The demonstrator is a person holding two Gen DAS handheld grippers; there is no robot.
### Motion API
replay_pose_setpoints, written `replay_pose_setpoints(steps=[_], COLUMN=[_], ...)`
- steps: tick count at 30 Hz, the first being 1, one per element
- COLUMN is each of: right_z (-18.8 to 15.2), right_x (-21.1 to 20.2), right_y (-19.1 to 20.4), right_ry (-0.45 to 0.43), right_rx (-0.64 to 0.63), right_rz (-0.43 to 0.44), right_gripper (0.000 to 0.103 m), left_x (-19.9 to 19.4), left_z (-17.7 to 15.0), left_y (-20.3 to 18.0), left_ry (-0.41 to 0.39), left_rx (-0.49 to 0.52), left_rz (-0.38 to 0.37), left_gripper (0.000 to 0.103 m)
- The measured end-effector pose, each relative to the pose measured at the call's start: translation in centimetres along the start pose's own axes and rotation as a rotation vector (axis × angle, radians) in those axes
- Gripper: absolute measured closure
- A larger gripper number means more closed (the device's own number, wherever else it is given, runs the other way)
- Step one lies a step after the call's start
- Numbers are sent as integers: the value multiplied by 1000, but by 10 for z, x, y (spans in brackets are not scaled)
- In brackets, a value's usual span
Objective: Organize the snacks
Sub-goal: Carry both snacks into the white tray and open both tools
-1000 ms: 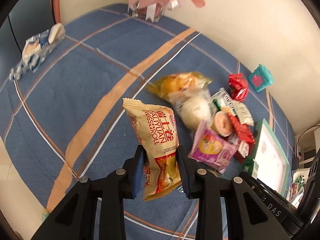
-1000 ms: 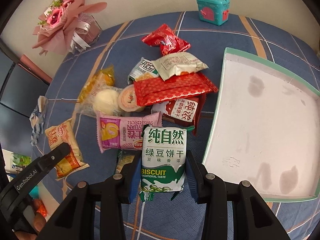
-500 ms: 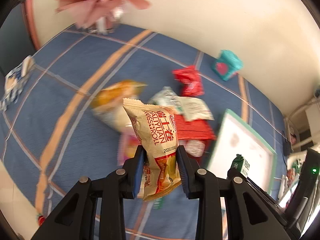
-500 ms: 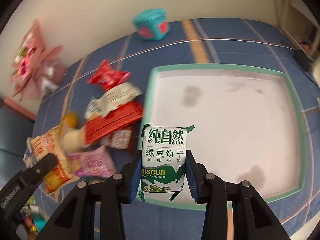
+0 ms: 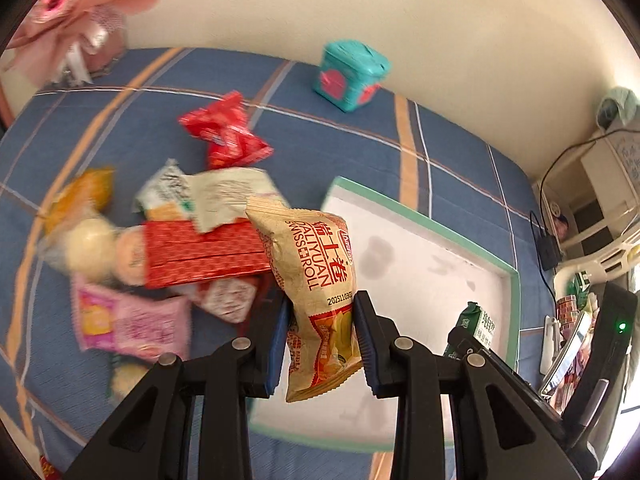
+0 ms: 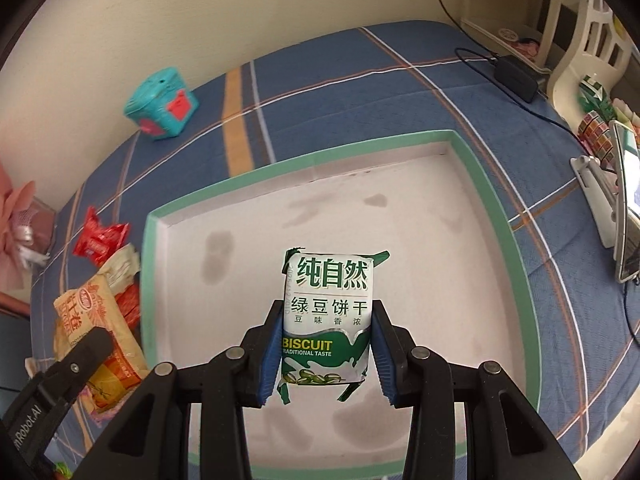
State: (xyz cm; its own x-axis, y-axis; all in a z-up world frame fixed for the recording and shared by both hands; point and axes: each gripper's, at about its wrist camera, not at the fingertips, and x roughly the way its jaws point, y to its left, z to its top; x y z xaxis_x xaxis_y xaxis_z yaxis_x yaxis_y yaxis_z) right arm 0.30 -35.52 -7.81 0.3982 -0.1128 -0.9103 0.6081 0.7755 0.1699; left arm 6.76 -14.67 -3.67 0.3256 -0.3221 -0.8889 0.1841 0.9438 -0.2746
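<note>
My left gripper (image 5: 320, 340) is shut on a tan Swiss roll packet (image 5: 316, 288), held above the near left edge of the white tray with a green rim (image 5: 420, 216). My right gripper (image 6: 326, 356) is shut on a green-and-white biscuit packet (image 6: 328, 316), hanging over the tray's (image 6: 486, 208) white floor. In the right wrist view the Swiss roll packet (image 6: 94, 328) and the left gripper's finger (image 6: 78, 356) show at the lower left. The biscuit packet (image 5: 478, 326) also peeks in at the right of the left wrist view.
A heap of snack packets (image 5: 204, 252) lies on the blue plaid cloth left of the tray, with a red bag (image 5: 224, 132) behind it. A teal toy box (image 5: 350, 74) stands near the wall, a pink bouquet (image 5: 76, 8) at far left. Cables and a charger (image 6: 516, 76) lie at right.
Both grippers have swung right with their packets, from over the snack heap to the tray. The right one now hangs above the tray's middle, the left at its near left edge.
</note>
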Motion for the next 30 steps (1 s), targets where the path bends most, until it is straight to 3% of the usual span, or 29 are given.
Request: replay_pose_setpoints(steps=[8,18,21,23,27,29,30], right_z=[25,39,40,39,38,36,34], right_x=[21,41,42,42,39,35,33], right_y=[-21,-18,-17,-16,-13,-13,-13], right_ry=[-30,-45,-41,-39,-37,-39,-38], right_rx=[32,7,11,4,-1,-4,-4], right_rz=[-80,-126,-126,-126,-129,-127,-129], right_gripper=[60,59,47,41,35,29,28], left_x=[48,86,90,90,78,69,66], left_z=[18,29,30,32,35,37,38], left_y=[-25,-47,-49,-49,-48,-46,-46], left_ry=[20,15,14,11,-9,-23,-28], left_rx=[48,98,106,104,101,102,102], left_rz=[-46,-110,-100,-90,-83,-66,-57], left_gripper=[69,69,67,54,43,30,28])
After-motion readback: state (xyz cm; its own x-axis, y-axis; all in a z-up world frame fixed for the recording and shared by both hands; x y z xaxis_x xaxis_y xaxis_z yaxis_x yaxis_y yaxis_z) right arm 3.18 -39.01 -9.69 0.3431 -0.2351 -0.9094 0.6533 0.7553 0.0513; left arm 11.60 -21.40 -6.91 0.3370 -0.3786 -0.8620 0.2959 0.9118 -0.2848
